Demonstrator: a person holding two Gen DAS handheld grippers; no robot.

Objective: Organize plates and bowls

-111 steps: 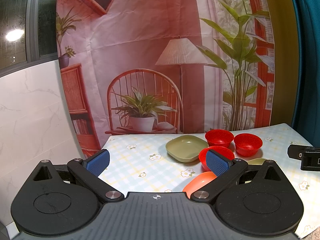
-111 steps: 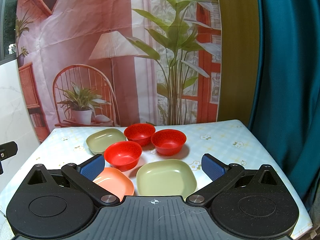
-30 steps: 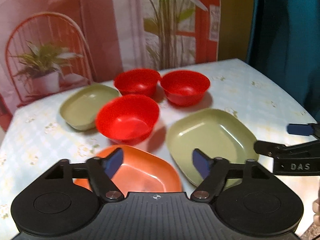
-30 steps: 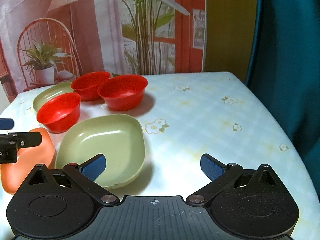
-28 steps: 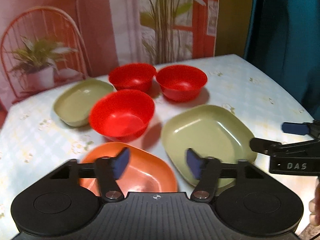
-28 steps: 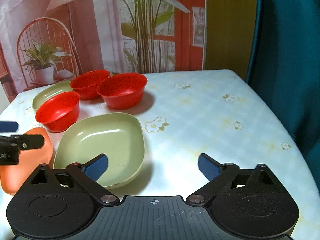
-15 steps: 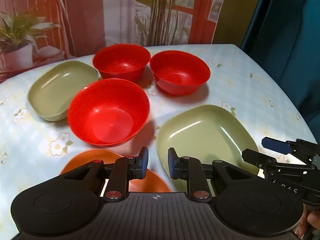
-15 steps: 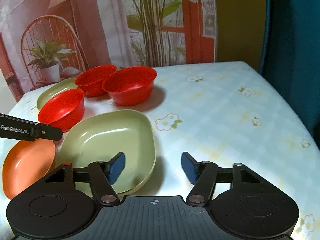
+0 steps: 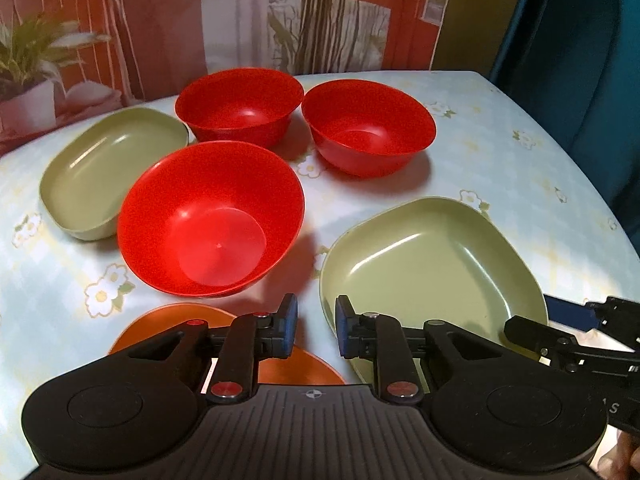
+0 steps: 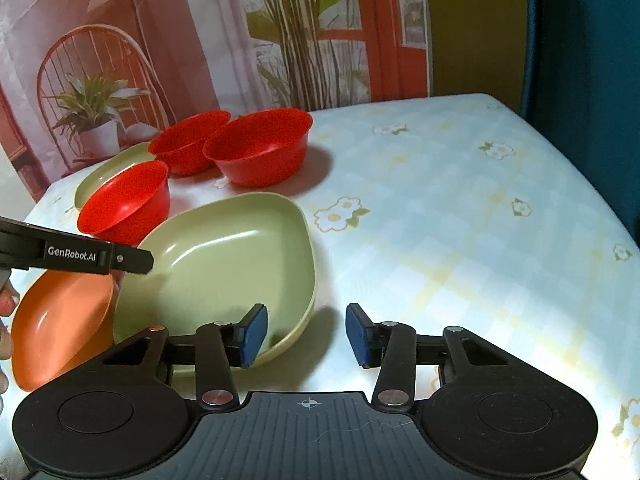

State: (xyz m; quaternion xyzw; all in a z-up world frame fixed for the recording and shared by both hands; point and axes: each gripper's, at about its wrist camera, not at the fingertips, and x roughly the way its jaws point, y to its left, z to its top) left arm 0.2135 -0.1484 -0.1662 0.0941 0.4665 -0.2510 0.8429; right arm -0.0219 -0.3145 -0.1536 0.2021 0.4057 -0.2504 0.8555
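left gripper (image 9: 313, 326) jaws narrowly apart, empty, over orange plate (image 9: 168, 326) near left on worktop (image 10: 460, 208). right gripper (image 10: 306, 334) jaws apart straddling near rim of green plate (image 10: 224, 264). risk: shallow rim bite, plate slips or tilts, knocks red bowl (image 10: 126, 202).

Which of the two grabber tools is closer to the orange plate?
Left. The left gripper hangs right over the orange plate, jaws narrowly apart. The right gripper is farther off, straddling the near green plate's rim.

Warm overhead glare, fisheye-bent edges
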